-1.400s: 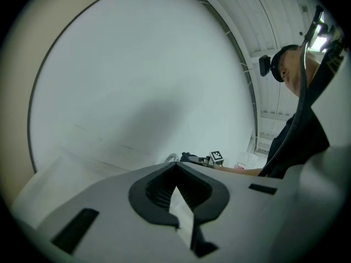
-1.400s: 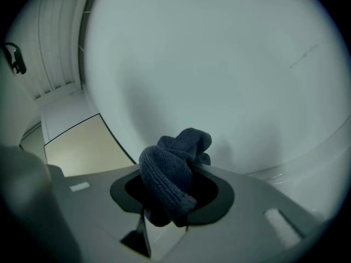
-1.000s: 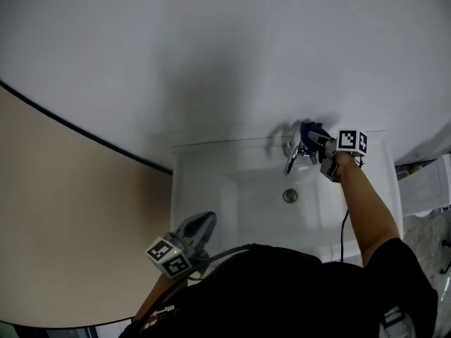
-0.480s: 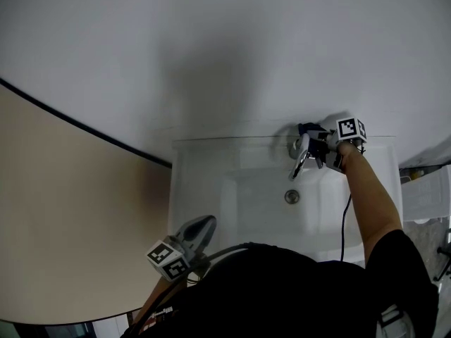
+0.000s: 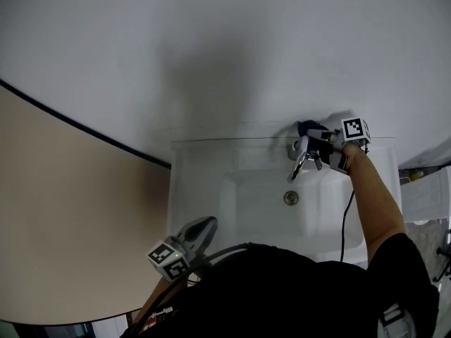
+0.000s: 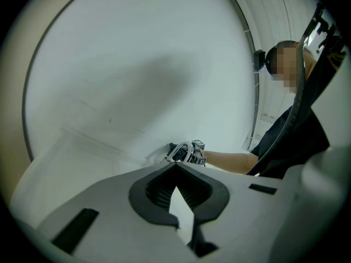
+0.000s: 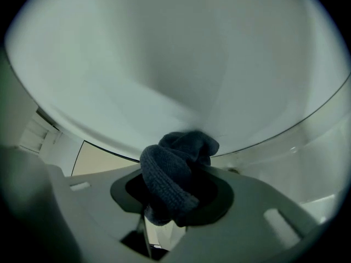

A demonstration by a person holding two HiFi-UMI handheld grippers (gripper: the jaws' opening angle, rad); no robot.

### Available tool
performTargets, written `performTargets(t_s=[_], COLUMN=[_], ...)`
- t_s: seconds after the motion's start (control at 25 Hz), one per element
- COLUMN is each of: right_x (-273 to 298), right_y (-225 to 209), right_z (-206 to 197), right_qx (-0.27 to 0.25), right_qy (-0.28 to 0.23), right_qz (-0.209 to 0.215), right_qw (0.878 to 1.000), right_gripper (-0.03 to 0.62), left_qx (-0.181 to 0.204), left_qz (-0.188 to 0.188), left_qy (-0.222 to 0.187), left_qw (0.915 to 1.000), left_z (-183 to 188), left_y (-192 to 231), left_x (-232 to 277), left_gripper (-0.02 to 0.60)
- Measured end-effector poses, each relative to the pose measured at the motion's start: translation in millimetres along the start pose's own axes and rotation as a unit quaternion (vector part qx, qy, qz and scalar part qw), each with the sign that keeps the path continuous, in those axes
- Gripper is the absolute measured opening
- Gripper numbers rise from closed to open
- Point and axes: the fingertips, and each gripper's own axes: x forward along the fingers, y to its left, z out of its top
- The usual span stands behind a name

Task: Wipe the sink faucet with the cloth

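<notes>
right gripper (image 5: 318, 141) had swung up behind the faucet (image 5: 299, 162), arm stretched across the sink (image 5: 189, 182), jaws clamped on the dark cloth (image 7: 174, 175) at its 12 o'clock. left gripper (image 5: 206, 224) hung closed, empty, at 7 o'clock.

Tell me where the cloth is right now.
Head view, upper right: the dark cloth is clamped in the right claw, just behind the faucet at the sink's back edge.

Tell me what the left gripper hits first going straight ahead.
Most likely the faucet and the right gripper with the cloth at it: both show just past its shut jaws. Depth is unclear; the wall is behind.
</notes>
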Motion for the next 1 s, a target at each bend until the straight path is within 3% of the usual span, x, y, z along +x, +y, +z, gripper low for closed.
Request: performTargets(t_s=[0.28,0.48,0.6,0.76,0.88,1.0], right_x=[-14.0,-18.7,-20.0,-17.8,-17.3,-17.1], right_y=[44.3,81.1,99.1,111.9,119.2,127.0], right_z=[2.0,-3.1,-11.1,-21.0,-30.5,-41.6], right_qx=[-0.053,-0.146,-0.223,-0.320,-0.373,-0.406], right_qy=[-0.020,-0.002,0.019,0.037,0.044,0.050], right_qz=[0.006,-0.017,-0.054,-0.114,-0.146,-0.160], right_qw=[0.998,0.989,0.973,0.940,0.915,0.899], right_gripper=[0.138,0.138,0.138,0.138,0.138,0.138], left_qx=[0.012,0.013,0.027,0.025,0.023,0.024], left_qz=[-0.014,-0.014,-0.006,-0.008,-0.013,-0.014], left_qy=[-0.009,-0.019,-0.024,-0.030,-0.035,-0.039], left_qw=[0.9998,0.9996,0.9993,0.9992,0.9990,0.9989], left_z=[-0.5,0.2,3.8,6.8,8.6,10.8], left_y=[-4.8,-4.4,-3.2,-6.0,-7.5,-7.3], left_x=[-4.4,-8.7,-11.2,-13.4,-16.2,-19.7], left_gripper=[-0.009,-0.009,-0.009,-0.009,-0.009,-0.009])
